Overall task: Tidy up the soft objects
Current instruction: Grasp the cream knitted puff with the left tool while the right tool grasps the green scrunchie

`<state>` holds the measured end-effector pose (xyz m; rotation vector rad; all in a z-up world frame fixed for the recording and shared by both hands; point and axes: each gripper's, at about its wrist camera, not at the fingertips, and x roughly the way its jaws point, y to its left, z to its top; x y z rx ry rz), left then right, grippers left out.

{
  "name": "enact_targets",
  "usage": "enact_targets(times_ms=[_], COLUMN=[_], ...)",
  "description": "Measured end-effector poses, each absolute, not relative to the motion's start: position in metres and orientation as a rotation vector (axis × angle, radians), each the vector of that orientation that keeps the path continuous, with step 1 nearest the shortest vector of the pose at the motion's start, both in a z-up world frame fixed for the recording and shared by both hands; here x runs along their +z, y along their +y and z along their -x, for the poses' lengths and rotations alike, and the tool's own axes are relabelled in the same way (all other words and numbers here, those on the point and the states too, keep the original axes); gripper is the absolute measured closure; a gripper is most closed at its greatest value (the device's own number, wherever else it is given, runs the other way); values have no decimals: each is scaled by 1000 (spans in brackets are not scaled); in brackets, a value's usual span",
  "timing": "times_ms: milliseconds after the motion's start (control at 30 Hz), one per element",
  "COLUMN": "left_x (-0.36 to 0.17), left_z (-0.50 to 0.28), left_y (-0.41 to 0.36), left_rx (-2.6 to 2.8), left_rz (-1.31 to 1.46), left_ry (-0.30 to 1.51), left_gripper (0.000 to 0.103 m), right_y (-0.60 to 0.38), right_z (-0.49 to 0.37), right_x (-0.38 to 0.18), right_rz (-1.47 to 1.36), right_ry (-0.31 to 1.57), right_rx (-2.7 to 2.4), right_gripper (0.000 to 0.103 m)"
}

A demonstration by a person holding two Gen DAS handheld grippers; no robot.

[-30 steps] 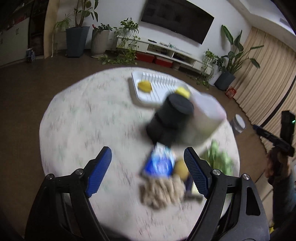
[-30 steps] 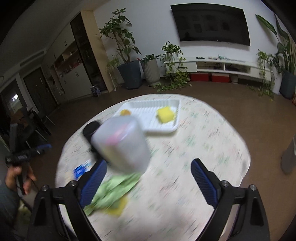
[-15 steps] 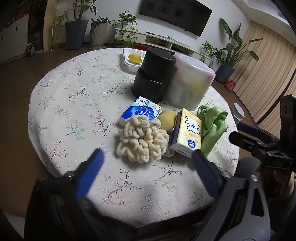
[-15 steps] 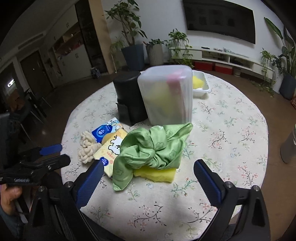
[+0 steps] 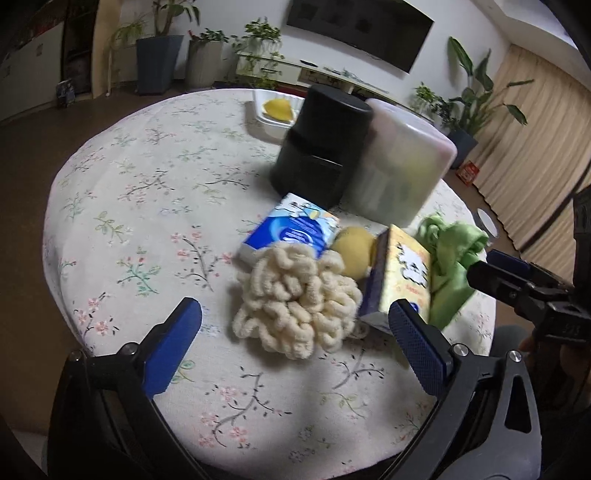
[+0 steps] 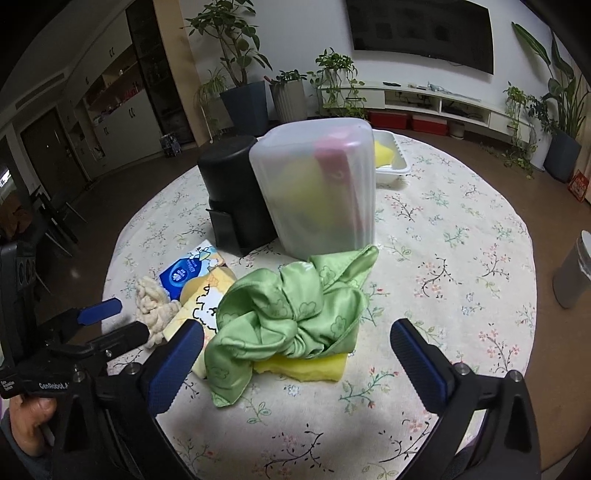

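A round table under a cream cloth with small flowers stands in a living room: potted plants along the far wall, a dark television above a low white shelf, beige curtains to the right in the left wrist view.

On the table, from left to right in the right wrist view: a cream woolly bundle, a blue tissue pack, a yellow tissue pack standing on its edge, then a green cloth bunched on top of a yellow sponge. A yellow ball sits between the two packs. Behind them stand a black container and, touching its right side, a frosted plastic box; what is inside looks yellow and pink, though it is too cloudy to be sure. At the far edge a white tray holds a yellow piece.

The left claw has just been spreading and gapes wide around the near side of the woolly bundle, gripping nothing. The right claw has likewise just been spreading; the green cloth and sponge lie between its blue fingers, apart from both.
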<state>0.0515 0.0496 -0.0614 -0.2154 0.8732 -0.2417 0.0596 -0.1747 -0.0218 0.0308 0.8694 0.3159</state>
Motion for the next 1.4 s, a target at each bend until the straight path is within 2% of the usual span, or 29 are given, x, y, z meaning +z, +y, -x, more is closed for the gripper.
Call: enact_targets(times_ms=[800, 867, 900, 933, 967, 1033, 1067, 1133, 1233, 1333, 1400], left_x=[-74, -75, -75, -75, -76, -76, -77, -78, -78, -77, -73], left_z=[-71, -72, -72, -72, -72, -72, -72, -70, -68, -66, -62], left_y=[35, 36, 37, 38, 40, 42, 43, 43, 42, 41, 40], left_rx=[-226, -219, -215, -212, -213, -215, -216, -216, -225, -231, -237], left_rz=[154, 156, 159, 165, 174, 186, 190, 191, 200, 204, 208], left_ry=[967, 972, 970, 968, 968, 970, 971, 976, 976, 974, 967], left_gripper=[1, 2, 3, 8, 19, 34, 38, 47, 58, 70, 71], right_y=[-177, -177, -177, -177, -177, -176, -176, -176, -177, -179, -181], right_z=[-80, -82, -82, -83, -82, -81, -80, -79, -77, -74, -72], right_x=[-41, -44, -45, -47, -47, -46, -45, -44, -41, -39, -36], right_rz=[-89, -100, -100, -100, -101, -96, -92, -89, -91, -93, -97], right_ry=[939, 958, 964, 969, 968, 958, 952, 947, 939, 928, 920], right_rx=[309, 318, 320, 326, 332, 335, 336, 343, 351, 355, 355], right_gripper=[0, 6, 12, 17, 20, 33, 36, 48, 57, 63, 64])
